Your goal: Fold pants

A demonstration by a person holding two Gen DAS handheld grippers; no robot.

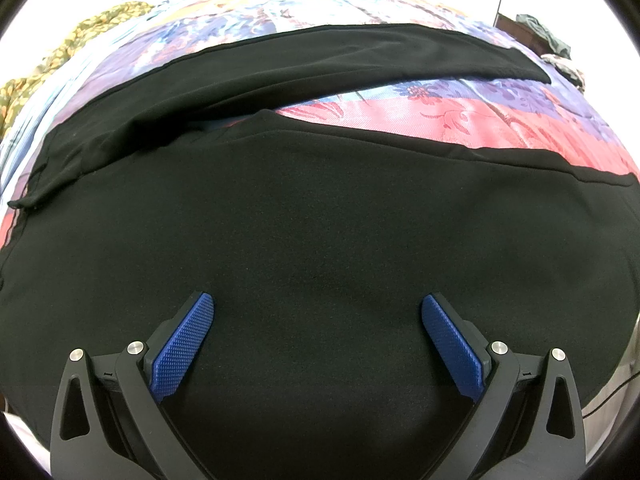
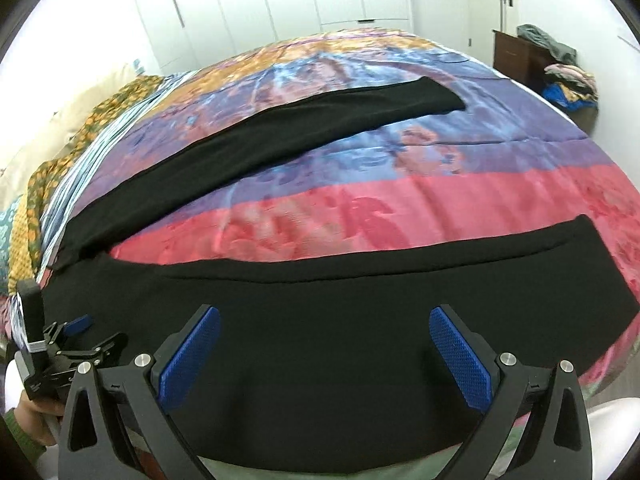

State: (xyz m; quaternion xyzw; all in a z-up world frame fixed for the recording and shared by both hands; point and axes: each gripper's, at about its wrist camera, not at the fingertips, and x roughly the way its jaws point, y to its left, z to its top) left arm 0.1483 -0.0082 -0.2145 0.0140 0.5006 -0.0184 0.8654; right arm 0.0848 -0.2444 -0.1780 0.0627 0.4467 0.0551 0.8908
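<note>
The black pants [image 2: 304, 320] are spread flat on the bed, legs splayed apart in a V so a wedge of bedspread shows between them. One leg runs along the near edge of the bed, the other angles off toward the far side.

Left tool [image 1: 318, 340] is hovering right over the near leg with its blue pads [image 1: 182, 350] spread wide, nothing between them. Right tool [image 2: 324, 354] is the same deal: spread wide, gripping nothing, over the near leg. You can spot the left tool again at the left edge of the right wrist view.

The floral bedspread [image 2: 460, 204] goes in bands of pink, purple, blue and orange. An orange patterned cloth [image 2: 52, 176] is bunched at the left side. Behind it are white wardrobe doors [image 2: 248, 0] and a dark wooden cabinet [image 2: 516, 56] with clothes piled on top [image 2: 552, 46].

The waist end sits off to the left, hard to make out, and the black fabric swallows most fold detail.
</note>
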